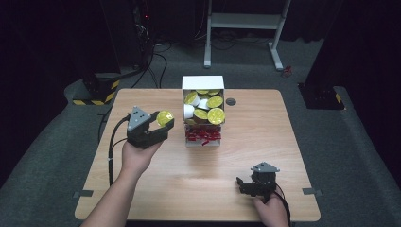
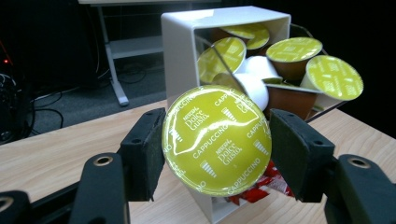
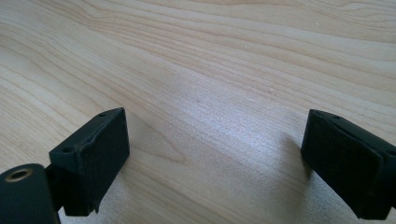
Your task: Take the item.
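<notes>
High view has the left gripper (image 1: 160,124) clamped on a yellow-lidded capsule (image 1: 165,117) just left of the white dispenser box (image 1: 203,83), foil disc facing that box, while the right gripper (image 1: 245,185), jaws wide and empty, sits farther off.

The desk (image 1: 265,156) is viewed from above, facing forward. The white capsule holder (image 1: 203,82), mid-desk, is seen close-up past the left jaws; bare desk is seen close by the right view.
</notes>
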